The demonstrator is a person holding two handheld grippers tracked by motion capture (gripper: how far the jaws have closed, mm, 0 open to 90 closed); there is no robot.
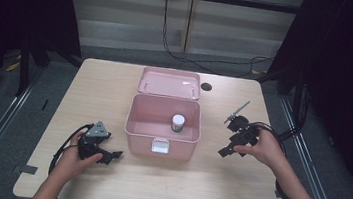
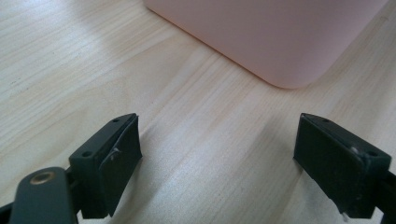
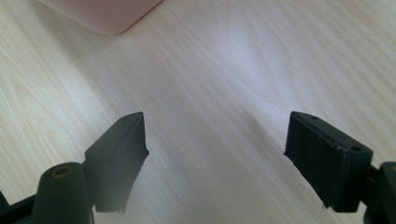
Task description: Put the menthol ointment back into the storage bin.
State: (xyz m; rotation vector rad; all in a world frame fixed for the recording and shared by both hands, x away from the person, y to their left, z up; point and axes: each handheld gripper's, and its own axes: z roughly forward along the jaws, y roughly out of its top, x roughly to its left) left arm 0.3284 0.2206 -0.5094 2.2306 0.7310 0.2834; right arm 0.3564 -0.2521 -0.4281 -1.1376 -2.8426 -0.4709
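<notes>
Item: pink box (image 1: 163, 128), centre of desk (image 1: 95, 90), lid (image 1: 170, 82) thrown back, small white-capped jar (image 1: 178, 123) standing inside at right.
Handling, judged: thin plastic, light, stiff, smooth walls likely slippery; take by rim or lid edge.
Left gripper (image 1: 107, 155) and right gripper (image 1: 229, 150): fingers spread, empty, flanking box.
Obscured: jar label unreadable; white front latch (image 1: 160, 146) detail unclear; box floor partly hidden by near wall.
</notes>
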